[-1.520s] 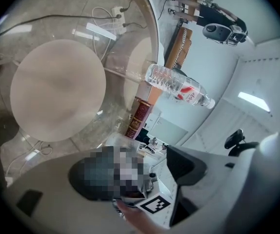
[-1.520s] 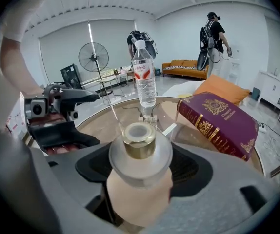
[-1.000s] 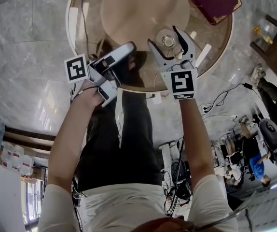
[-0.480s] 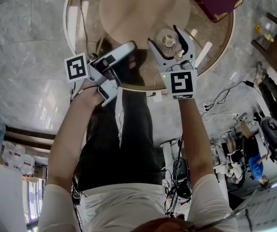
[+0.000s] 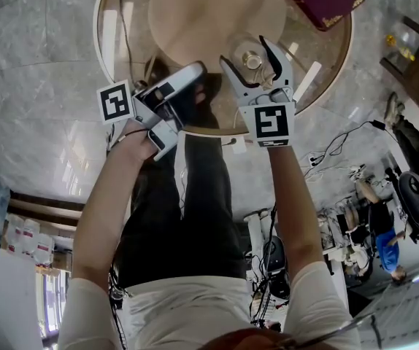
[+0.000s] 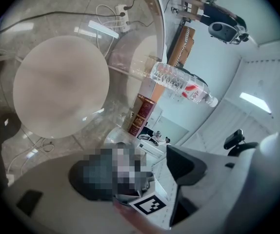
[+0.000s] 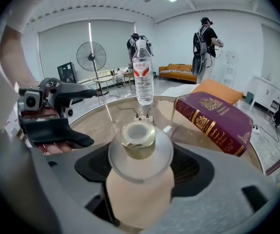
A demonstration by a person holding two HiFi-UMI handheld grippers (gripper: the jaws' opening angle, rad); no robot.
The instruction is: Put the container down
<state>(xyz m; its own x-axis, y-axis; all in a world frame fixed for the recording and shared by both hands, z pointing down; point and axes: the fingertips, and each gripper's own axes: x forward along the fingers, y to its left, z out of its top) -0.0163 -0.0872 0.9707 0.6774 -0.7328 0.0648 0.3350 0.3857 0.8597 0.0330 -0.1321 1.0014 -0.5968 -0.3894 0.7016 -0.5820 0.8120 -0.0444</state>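
My right claw [image 5: 246,53], spread wide, grips the small round clear-glass container with gold neck and beige fill [image 7: 139,145] over the round glass desk [image 5: 133,49], seemingly not yet resting, so I should lower it upright before loosening.

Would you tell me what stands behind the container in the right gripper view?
An upright water bottle, a maroon book beside it; the container hides the table just behind.
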